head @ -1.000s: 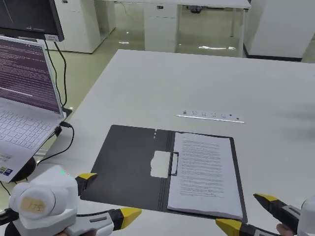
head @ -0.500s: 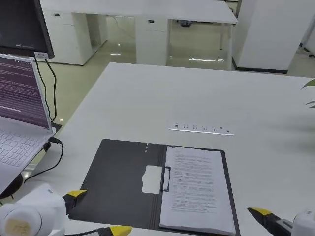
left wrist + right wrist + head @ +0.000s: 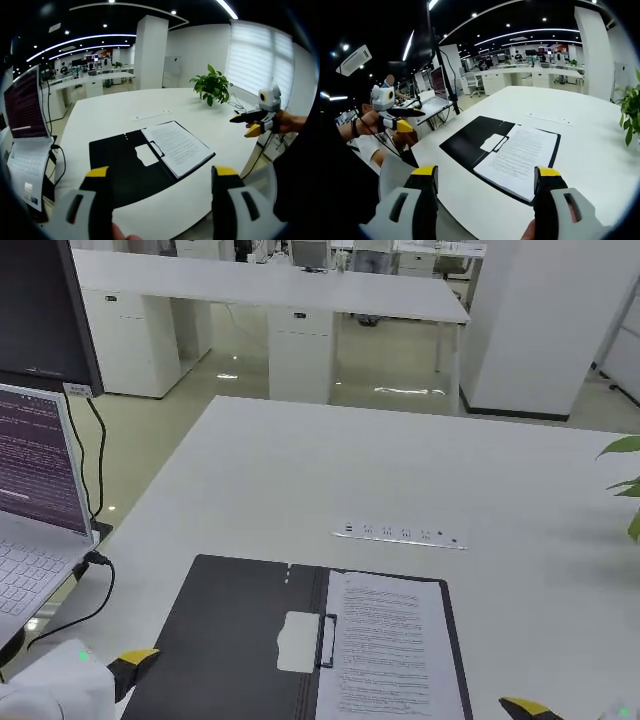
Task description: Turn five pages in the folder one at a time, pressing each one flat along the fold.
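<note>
The folder [image 3: 235,640] lies open on the white table near its front edge, with the black inner cover on the left and a clipped stack of printed pages [image 3: 390,665] on the right. From my left gripper view the folder [image 3: 122,160] and its pages [image 3: 175,145] sit ahead of the left gripper [image 3: 162,175], whose jaws stand wide apart off the table's near edge. My right gripper [image 3: 487,172] is open too, short of the pages [image 3: 520,155]. Neither touches the folder. One yellow fingertip [image 3: 135,658] shows at bottom left in the head view.
A laptop [image 3: 20,530] with a lit screen stands at the left under a monitor [image 3: 40,310], its cable [image 3: 85,585] trailing toward the folder. A socket strip [image 3: 400,534] is set into the table behind the folder. A plant [image 3: 625,480] stands at the right.
The head camera has tilted up, so folder and grippers sit lower in the picture. The folder itself has not moved, and both grippers stay open, away from it.
</note>
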Available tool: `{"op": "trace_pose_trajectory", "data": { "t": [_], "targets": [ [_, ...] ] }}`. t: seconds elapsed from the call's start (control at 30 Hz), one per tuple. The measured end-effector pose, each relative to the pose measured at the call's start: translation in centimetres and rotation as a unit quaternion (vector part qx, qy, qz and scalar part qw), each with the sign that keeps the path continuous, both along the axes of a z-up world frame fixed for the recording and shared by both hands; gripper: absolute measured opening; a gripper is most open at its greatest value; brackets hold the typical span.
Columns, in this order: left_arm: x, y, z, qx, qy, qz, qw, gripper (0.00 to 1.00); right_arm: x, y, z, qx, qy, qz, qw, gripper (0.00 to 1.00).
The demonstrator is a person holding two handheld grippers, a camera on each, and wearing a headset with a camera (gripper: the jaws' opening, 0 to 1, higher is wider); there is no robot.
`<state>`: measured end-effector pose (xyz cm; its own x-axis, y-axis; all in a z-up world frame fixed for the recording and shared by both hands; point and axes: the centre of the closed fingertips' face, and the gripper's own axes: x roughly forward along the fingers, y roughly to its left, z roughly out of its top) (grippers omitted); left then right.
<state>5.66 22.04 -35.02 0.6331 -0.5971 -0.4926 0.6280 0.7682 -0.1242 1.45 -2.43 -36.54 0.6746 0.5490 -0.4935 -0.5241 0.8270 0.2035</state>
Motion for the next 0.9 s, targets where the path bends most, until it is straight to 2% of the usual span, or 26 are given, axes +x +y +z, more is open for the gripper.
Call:
{"op": "trace_pose_trajectory", "data": {
  "t": [0.2, 0.47, 0.67, 0.9],
  "targets": [
    [-0.3, 0.5, -0.3, 0.000, 0.003, 0.002, 1.0000, 0.82, -0.1, -0.4, 0.0, -0.004, -0.001, -0.010, 0.9999, 0.78],
    [0.3, 2.0, -0.1, 0.001, 0.002, 0.017, 0.9998, 0.81, -0.2, -1.0, 0.0, -0.003, 0.000, -0.022, 0.9997, 0.78],
    [0.4, 2.3, -0.1, 0.007, 0.002, 0.019, 0.9998, 0.82, -0.2, -1.3, -0.1, 0.006, 0.004, -0.034, 0.9994, 0.77],
    [0.4, 2.1, -0.3, 0.005, 0.005, 0.020, 0.9998, 0.82, -0.4, -1.0, -0.6, -0.002, 0.012, -0.024, 0.9996, 0.77]
  ]
}}
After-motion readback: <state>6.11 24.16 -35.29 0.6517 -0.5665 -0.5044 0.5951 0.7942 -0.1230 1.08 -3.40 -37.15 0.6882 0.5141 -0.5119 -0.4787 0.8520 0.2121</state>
